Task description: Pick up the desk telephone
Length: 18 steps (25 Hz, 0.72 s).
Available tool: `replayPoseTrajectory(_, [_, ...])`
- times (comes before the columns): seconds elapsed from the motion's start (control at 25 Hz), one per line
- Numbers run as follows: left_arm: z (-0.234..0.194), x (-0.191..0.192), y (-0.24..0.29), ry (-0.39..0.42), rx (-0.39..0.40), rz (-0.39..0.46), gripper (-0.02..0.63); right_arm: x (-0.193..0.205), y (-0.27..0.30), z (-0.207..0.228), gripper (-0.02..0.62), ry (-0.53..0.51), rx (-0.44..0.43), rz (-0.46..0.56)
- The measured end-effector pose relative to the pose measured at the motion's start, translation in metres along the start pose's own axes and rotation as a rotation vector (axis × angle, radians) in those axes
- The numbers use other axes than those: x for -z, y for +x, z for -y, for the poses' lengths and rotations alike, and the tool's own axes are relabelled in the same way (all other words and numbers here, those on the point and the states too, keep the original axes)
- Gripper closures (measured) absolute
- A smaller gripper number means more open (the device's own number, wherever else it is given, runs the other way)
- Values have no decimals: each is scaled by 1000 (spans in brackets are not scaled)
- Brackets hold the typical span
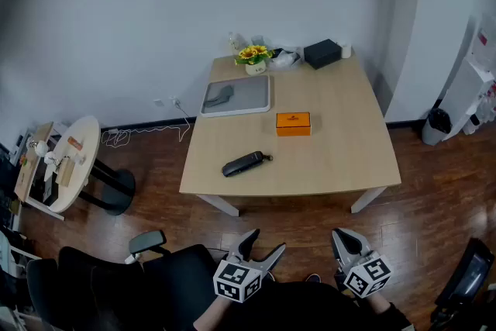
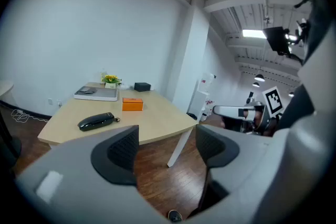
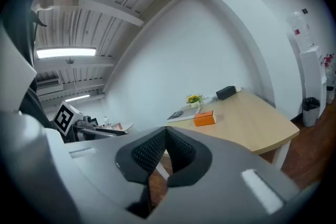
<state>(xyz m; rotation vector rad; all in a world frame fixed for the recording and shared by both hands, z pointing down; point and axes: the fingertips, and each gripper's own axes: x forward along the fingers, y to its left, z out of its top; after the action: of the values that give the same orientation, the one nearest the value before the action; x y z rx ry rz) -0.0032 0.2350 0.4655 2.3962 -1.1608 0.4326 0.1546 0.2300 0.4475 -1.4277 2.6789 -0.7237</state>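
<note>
Your left gripper [image 1: 262, 246] sits at the bottom centre of the head view, jaws spread wide and empty; your right gripper [image 1: 346, 243] beside it has its jaws pressed together on nothing. The black telephone handset [image 1: 244, 163] lies flat near the lower left edge of the table [image 1: 341, 143], well apart from both grippers, with bare tabletop round it and the orange box [image 1: 293, 123] to its upper right. Open wood floor [image 1: 310, 221] lies between that edge and your grippers.

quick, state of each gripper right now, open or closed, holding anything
Left gripper: open, jaws apart, nothing between them.
Right gripper: shut, jaws pressed together, holding nothing.
</note>
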Motion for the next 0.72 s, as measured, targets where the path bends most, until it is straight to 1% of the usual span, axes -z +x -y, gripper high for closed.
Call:
replayPoseTrajectory(0.2, [-20,-20,24,23,-22,27,279,-9,22,29,595,11,2,18])
replayPoseTrajectory(0.32, [-45,-23,38,34,-31,4,279,-14,43,38,595,13,17,17])
replayPoseTrajectory(0.4, [-67,-24,52,65,-23,-14,279,-15,61,48,595,13,44,11])
replayPoseTrajectory(0.52, [-110,-29,81,111,41,-23,279,-22,100,62,595,1,104,4])
replayPoseTrajectory(0.6, [-148,-35,105,145,80,-41,279,-34,130,66,595,-8,151,4])
replayPoseTrajectory(0.64, [-171,-37,118,179,86,-62,279,-41,147,64,595,-12,172,6])
replayPoseTrajectory(0.72, [-221,-39,145,280,74,-126,279,-60,182,57,595,-33,201,10])
